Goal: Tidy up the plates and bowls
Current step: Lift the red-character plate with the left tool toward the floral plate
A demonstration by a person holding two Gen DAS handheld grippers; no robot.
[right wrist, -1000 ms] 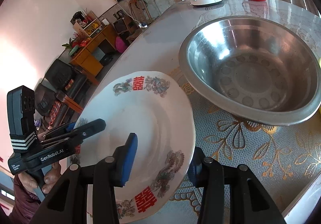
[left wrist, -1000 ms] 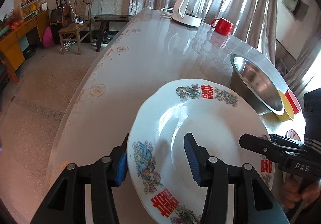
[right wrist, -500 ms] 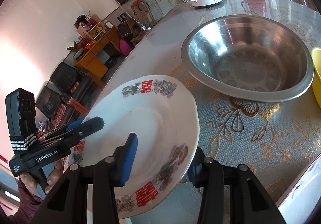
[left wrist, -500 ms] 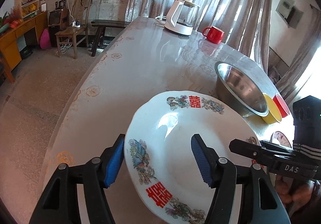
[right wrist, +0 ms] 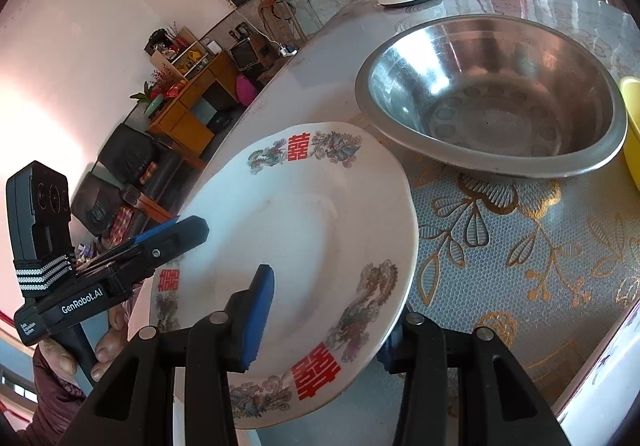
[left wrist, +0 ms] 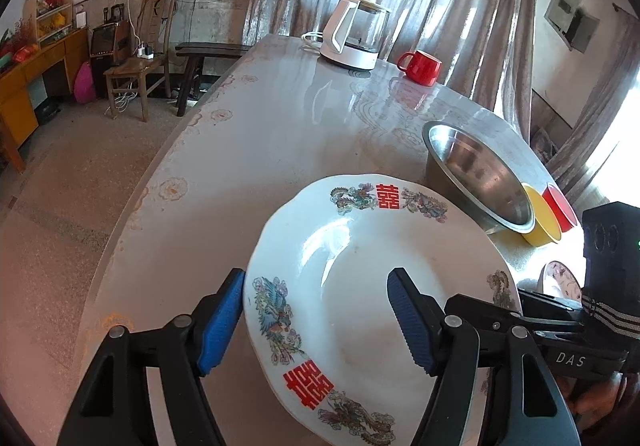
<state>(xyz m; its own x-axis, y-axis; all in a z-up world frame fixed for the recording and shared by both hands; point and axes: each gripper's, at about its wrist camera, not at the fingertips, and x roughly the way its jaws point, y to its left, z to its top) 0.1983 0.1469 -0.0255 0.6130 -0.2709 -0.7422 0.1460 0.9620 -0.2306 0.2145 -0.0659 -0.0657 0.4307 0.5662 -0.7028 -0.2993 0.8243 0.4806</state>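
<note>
The plate sits tilted over the near edge of the bench, floor open to its left, wide bare benchtop beyond. The steel bowl stands just beside its far rim. The left tool has just been opening: blue pads apart, straddling the rim, not pressing. The right tool is clamped on the plate's near edge. White plate, scalloped, red characters and dragon-phoenix prints.

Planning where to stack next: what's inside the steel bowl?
The steel bowl looks empty: only its dimpled bottom shows. The yellow bowl sits beside it; whatever lies beneath is hidden.
</note>
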